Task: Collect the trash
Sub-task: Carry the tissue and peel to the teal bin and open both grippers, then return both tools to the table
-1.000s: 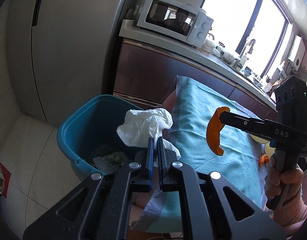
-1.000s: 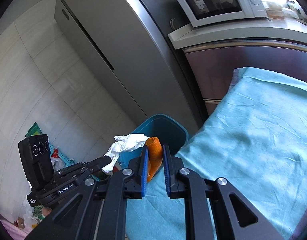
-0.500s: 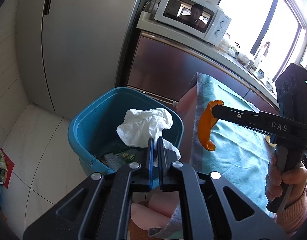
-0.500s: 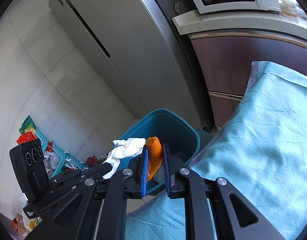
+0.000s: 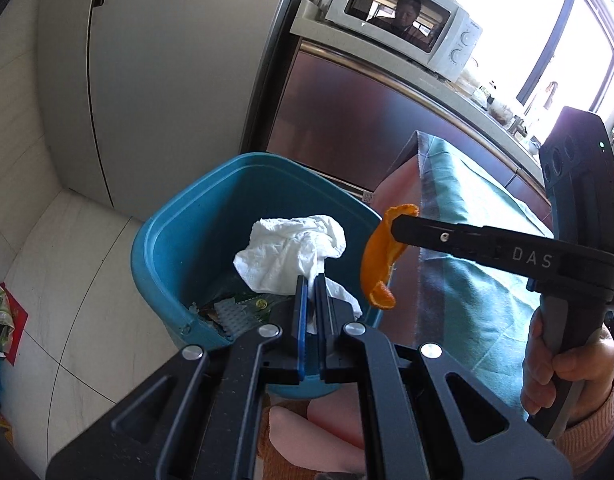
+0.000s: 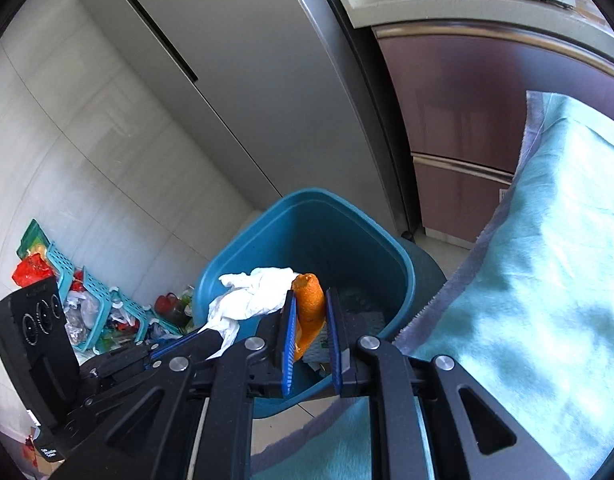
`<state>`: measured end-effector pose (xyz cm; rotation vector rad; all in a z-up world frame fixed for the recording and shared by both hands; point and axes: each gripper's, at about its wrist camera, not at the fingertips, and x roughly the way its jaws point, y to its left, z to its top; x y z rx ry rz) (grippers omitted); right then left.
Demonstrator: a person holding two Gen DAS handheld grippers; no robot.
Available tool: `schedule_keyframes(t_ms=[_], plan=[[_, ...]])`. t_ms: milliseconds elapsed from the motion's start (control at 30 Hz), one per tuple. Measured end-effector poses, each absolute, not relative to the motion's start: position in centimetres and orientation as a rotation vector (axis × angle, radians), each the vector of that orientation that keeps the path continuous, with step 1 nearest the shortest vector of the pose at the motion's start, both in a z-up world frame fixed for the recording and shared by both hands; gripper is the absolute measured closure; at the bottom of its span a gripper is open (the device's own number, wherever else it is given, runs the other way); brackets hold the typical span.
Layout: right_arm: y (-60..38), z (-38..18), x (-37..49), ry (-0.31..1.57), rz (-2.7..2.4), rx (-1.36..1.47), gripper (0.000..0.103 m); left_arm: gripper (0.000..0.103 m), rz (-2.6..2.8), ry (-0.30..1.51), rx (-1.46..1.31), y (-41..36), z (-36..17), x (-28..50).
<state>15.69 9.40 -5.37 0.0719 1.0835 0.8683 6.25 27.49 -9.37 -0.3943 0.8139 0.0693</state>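
A blue trash bin (image 5: 175,220) stands on the floor beside the table; it also shows in the right wrist view (image 6: 339,216). My left gripper (image 5: 311,280) is shut on a crumpled white tissue (image 5: 291,252) and holds it over the bin's opening. My right gripper (image 6: 309,300) is shut on a curved orange peel (image 6: 309,312) at the bin's rim; the peel also shows in the left wrist view (image 5: 377,256), by the bin's right edge. Some trash lies at the bin's bottom.
A table under a teal cloth (image 6: 547,260) lies right of the bin. A grey fridge (image 5: 167,60) and a brown cabinet with a white microwave (image 5: 403,36) stand behind. Teal baskets with clutter (image 6: 87,292) sit on the tiled floor at left.
Both grippers have moved left off the table toward the bin. The tissue now hangs over the bin's opening and the peel has reached the bin's rim.
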Motion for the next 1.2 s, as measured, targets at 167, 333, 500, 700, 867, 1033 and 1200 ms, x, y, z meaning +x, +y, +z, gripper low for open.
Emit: schedule_keyframes(t_ms=[167, 333, 500, 700, 867, 1033, 1200], plan=[[9.7, -5.9, 15.7, 1.092, 0.854, 0.058, 0.086, 0.097, 0.079, 0.849, -0.428, 28.0, -10.8, 7.1], [9.3, -5.9, 15.7, 1.084, 0.849, 0.067, 0.085, 0.096, 0.078, 0.863, -0.444, 28.2, -11.7, 7.2], [8.3, -5.1, 15.5, 1.054, 0.847, 0.079, 0.080, 0.092, 0.061, 0.846, -0.421, 27.7, -11.3, 6.4], [6.1, -3.3, 14.8, 0.989, 0.865, 0.094, 0.076, 0.087, 0.016, 0.801, -0.398, 26.6, -9.8, 5.0], [3.3, -1.8, 14.0, 0.943, 0.861, 0.109, 0.076, 0.084, -0.018, 0.764, -0.389, 25.5, -8.2, 3.7], [-0.8, -0.4, 12.5, 0.886, 0.832, 0.146, 0.072, 0.079, -0.085, 0.725, -0.367, 23.6, -6.4, 2.5], [-6.0, 0.4, 10.5, 0.829, 0.769, 0.164, 0.070, 0.075, -0.201, 0.699, -0.306, 19.9, -4.9, 2.3]])
